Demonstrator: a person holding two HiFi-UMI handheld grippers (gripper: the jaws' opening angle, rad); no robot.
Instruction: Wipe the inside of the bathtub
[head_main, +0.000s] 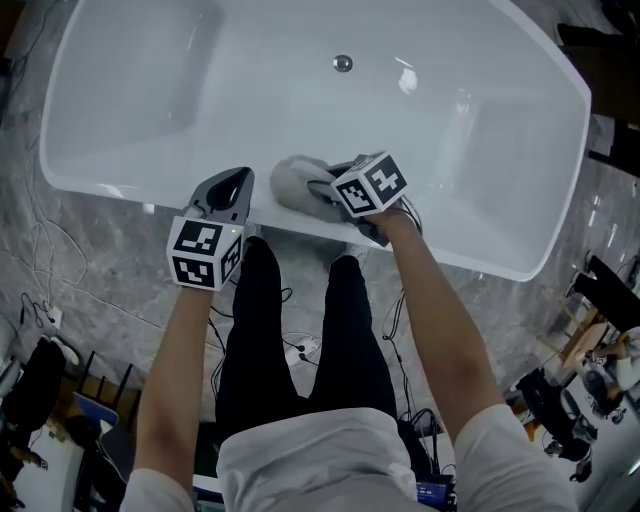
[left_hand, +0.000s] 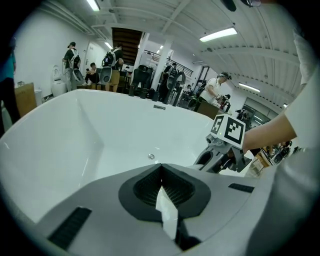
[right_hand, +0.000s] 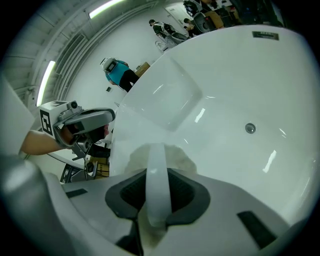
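The white bathtub (head_main: 520, 150) lies below me, with its drain (head_main: 342, 63) near the far wall. A grey cloth (head_main: 293, 182) rests on the tub's near rim. My right gripper (head_main: 325, 192) is shut on it, and in the right gripper view a fold of cloth (right_hand: 157, 175) runs between the jaws. My left gripper (head_main: 238, 180) hovers at the same rim, a little to the left of the cloth and apart from it. Its jaws (left_hand: 161, 169) meet at the tips with only a thin pale sliver between them. Each gripper view shows the other gripper.
Cables (head_main: 45, 270) trail over the grey marble floor (head_main: 100, 260) in front of the tub. The person's black-trousered legs (head_main: 250, 330) stand against the near rim. Dark equipment (head_main: 605, 290) stands at the right. Several people (left_hand: 70, 60) stand beyond the tub's far side.
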